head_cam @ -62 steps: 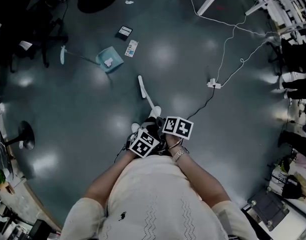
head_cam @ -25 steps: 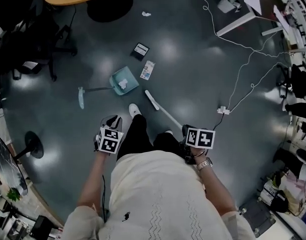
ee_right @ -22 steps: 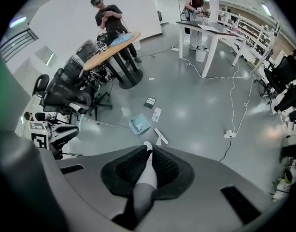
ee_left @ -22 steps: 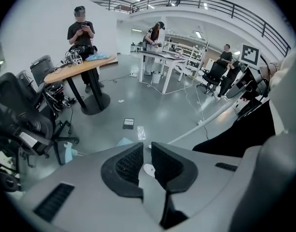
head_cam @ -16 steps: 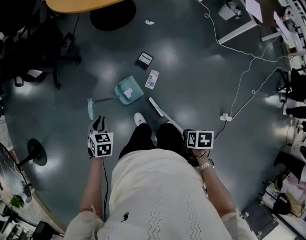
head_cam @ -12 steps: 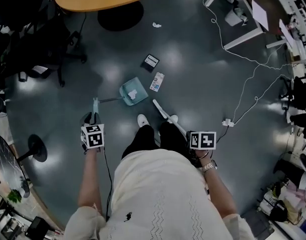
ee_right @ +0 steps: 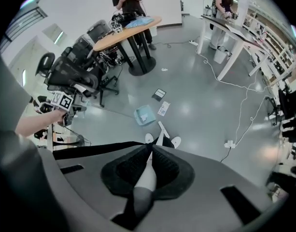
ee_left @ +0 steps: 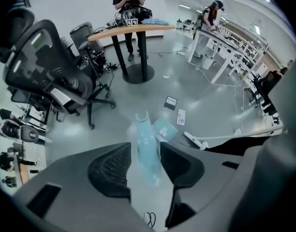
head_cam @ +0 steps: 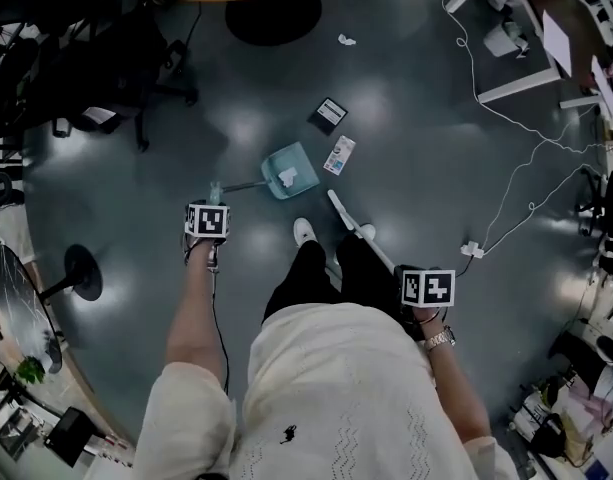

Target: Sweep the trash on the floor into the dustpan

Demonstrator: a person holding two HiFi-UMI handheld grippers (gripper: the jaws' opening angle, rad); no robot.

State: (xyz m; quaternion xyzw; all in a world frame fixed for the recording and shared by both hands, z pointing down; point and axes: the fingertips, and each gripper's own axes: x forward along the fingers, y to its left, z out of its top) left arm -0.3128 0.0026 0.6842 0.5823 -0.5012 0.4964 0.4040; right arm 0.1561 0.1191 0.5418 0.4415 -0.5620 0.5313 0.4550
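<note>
Head view: dustpan [head_cam: 289,173] on the floor at my 12 o'clock, carton [head_cam: 339,155] at its 2 o'clock.
Left gripper view: left gripper [ee_left: 145,151] just opened wide, dustpan handle [ee_left: 144,134] between its jaws, ready to steady it, I judge.
Right gripper view: right gripper [ee_right: 148,153] clamps broom handle [ee_right: 145,175] for sweeping.

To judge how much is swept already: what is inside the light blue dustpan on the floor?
Inside the dustpan lies one crumpled white scrap; the rest of its tray looks bare. Anything under the scrap is covered. The carton and the black box lie outside it.
</note>
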